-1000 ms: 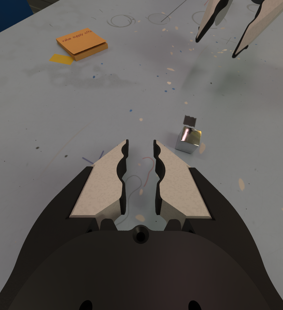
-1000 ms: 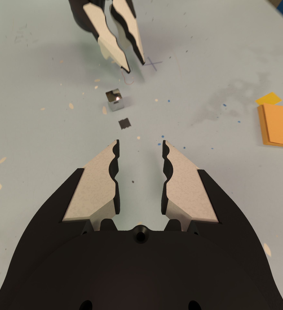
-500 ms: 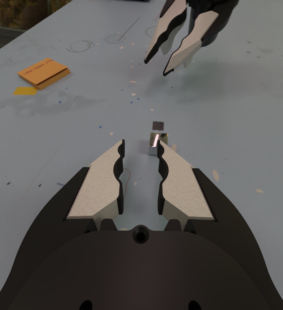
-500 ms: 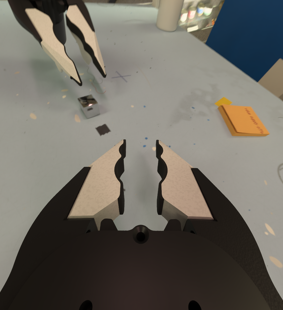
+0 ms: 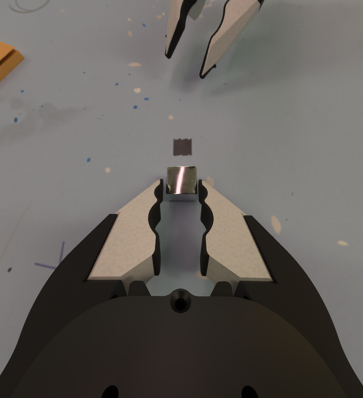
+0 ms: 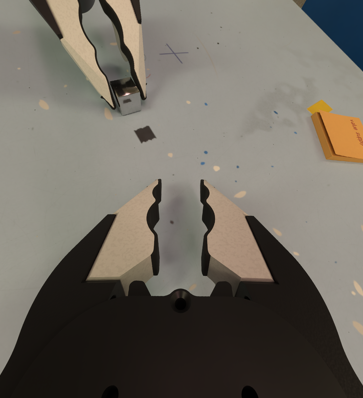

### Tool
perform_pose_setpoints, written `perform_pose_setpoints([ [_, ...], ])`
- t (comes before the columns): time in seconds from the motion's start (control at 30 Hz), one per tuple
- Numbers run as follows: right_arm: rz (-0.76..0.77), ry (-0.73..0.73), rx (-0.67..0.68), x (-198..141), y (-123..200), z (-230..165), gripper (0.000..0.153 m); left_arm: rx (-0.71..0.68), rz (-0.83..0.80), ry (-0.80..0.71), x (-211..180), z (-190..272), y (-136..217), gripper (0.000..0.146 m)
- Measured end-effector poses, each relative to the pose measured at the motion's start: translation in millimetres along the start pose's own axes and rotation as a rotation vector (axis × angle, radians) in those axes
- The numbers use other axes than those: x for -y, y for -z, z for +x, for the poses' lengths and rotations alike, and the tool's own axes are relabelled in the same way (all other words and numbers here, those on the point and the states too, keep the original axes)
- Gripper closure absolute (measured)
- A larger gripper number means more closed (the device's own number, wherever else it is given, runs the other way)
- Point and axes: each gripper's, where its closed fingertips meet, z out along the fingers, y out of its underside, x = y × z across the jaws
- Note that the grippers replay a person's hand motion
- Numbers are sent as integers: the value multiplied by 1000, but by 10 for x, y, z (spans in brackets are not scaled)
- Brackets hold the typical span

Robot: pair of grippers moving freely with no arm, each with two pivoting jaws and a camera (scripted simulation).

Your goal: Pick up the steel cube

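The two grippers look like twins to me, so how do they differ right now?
The left gripper sits low at the table with the steel cube between its fingertips; the right gripper has only bare table between its own. The left one's tips flank the cube closely, with slim gaps showing, while the right one stands apart from it. Both share cream fingers, black bodies and parted jaws.
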Motion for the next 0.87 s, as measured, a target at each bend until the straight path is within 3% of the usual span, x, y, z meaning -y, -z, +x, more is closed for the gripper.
perform_pose_setpoints([
  [0.17, -20, -1, -8, -14, -30, 3, 117, 14, -34, -24, -21, 3, -21, 118],
  [0.43, -47, -25, -22, -41, -69, 26, 119, 24, 103, -4, 103, -35, 108, 118],
  [0.87, -81, -17, -77, -84, -72, 68, 120, 54, 116, -2, 119, -94, 125, 118],
])
